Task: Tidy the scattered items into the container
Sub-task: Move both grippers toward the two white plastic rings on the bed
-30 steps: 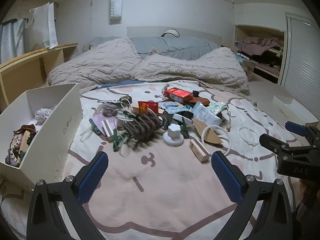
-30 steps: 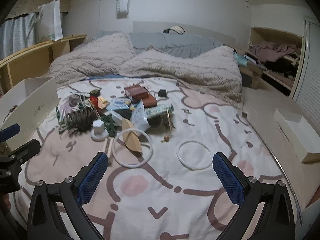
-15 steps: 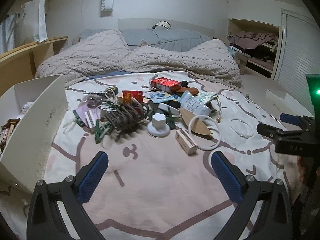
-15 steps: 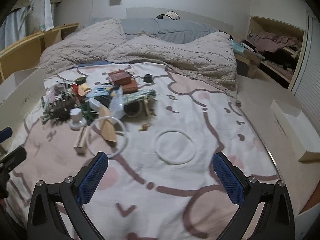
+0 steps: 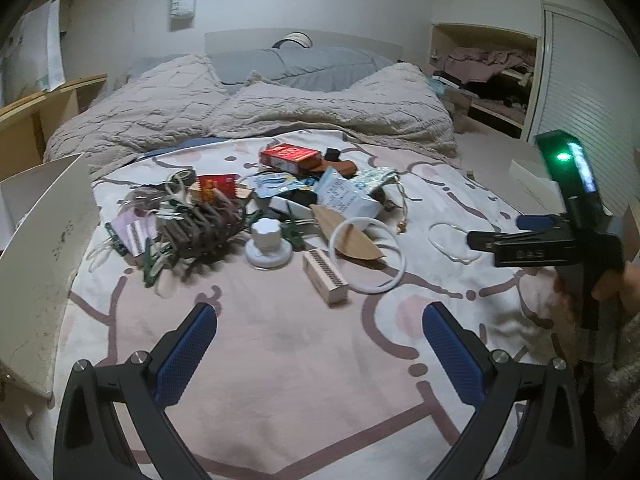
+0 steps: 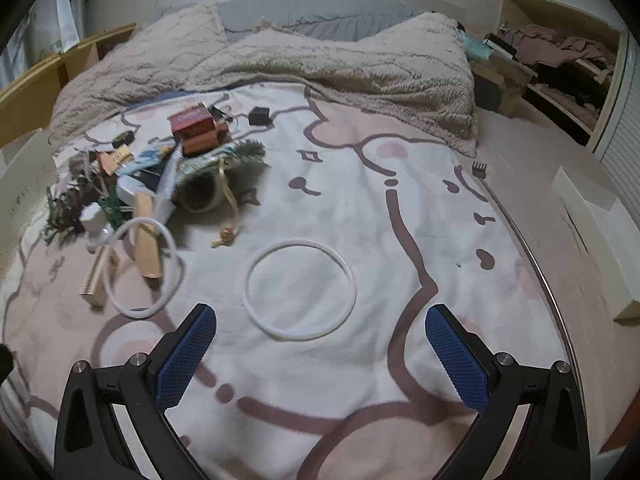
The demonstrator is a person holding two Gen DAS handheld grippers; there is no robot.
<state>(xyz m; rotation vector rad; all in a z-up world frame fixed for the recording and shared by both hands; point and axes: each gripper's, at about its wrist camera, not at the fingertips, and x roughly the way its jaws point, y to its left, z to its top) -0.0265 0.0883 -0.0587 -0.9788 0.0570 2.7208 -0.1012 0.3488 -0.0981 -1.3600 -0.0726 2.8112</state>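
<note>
Left wrist view: box (image 5: 48, 248) is cut off at the left edge, its inside hidden now (contents showed 1 s ago). Pile of clips (image 5: 192, 228) is too tangled to sort out. Left gripper (image 5: 320, 344) is spread wide, empty, over bare blanket (image 5: 280, 360). Right gripper (image 6: 320, 344), also released w/ nothing held, has come closer to the white ring (image 6: 300, 288), which lies flat just ahead, apart from the pile.

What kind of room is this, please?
Most likely a bedroom: a bed with a printed sheet, a rumpled fluffy blanket near the headboard, and open shelves of clothes at the side.
</note>
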